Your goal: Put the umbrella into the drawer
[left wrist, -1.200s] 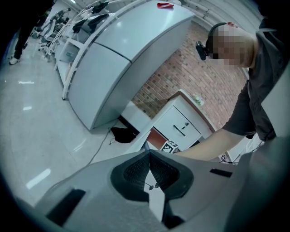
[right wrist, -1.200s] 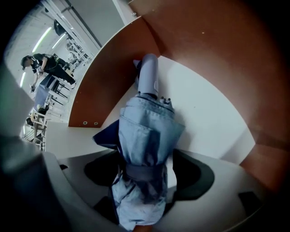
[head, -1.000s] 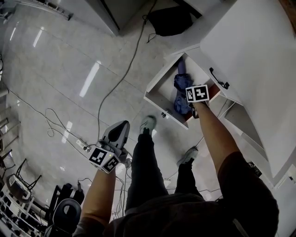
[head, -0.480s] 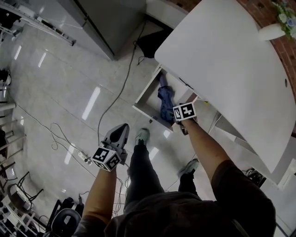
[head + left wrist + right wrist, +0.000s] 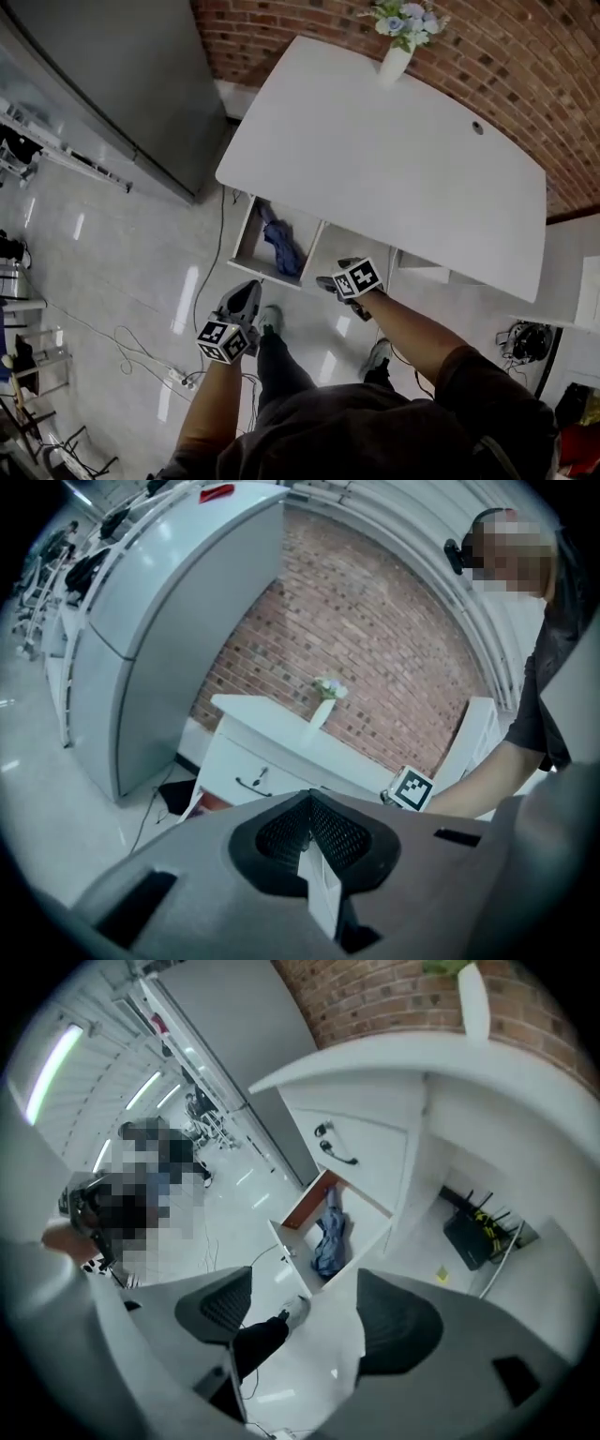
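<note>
A blue folded umbrella [image 5: 280, 246] lies inside the open white drawer [image 5: 246, 242] under the white desk [image 5: 394, 159]. The right gripper view shows the same umbrella [image 5: 328, 1234] in the drawer [image 5: 287, 1238], beyond the open jaws. My right gripper [image 5: 330, 282] is open and holds nothing; it hangs in front of the drawer, apart from it. My left gripper [image 5: 246, 298] is shut on nothing, low over the floor near the person's shoe. In the left gripper view its jaws [image 5: 314, 841] meet, pointing at the desk [image 5: 281, 738].
A vase with flowers [image 5: 398, 47] stands at the desk's far edge by the brick wall. A tall grey cabinet [image 5: 103, 84] stands left of the desk. Cables and a power strip [image 5: 173, 375] lie on the tiled floor. A shut drawer with a black handle [image 5: 337, 1146] sits above the open one.
My right gripper has pulled back out of the drawer; the umbrella stays lying in it. The head view has swung up, now showing the whole desk top and the wall.
</note>
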